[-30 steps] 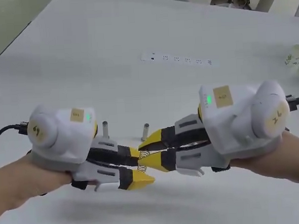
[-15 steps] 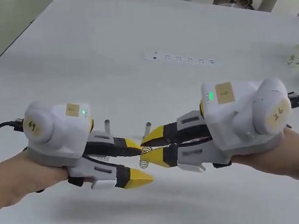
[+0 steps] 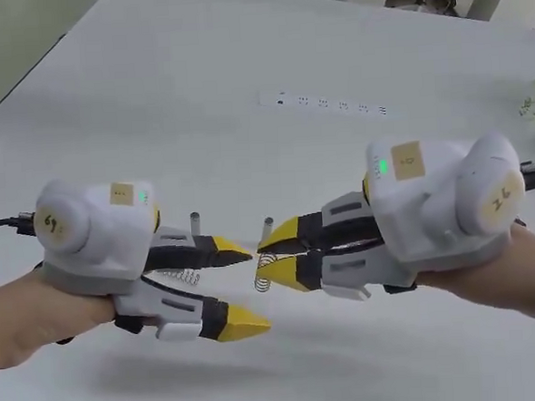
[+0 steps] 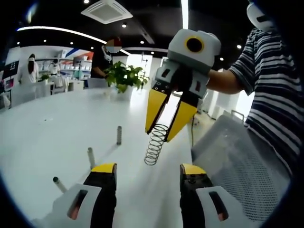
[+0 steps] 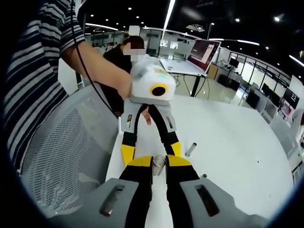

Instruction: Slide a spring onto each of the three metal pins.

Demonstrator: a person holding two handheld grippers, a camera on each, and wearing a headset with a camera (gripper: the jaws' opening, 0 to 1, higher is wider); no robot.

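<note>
The thin coiled steel spring [image 4: 156, 145], pinched at one end by the yellow jaws of the right gripper [image 3: 269, 255] over the white table [image 3: 152, 98] while the left gripper [image 4: 148, 168] is spread empty, should be centred over an upright grey metal pin [image 4: 119, 135] before being lowered.

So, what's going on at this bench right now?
A person holds a gripper in each hand over a white table. The right gripper is shut on a spring, which hangs from its tips. The left gripper faces it, open and holding nothing. Three pins stand upright on the table, all bare, so no spring is on a pin yet.
</note>
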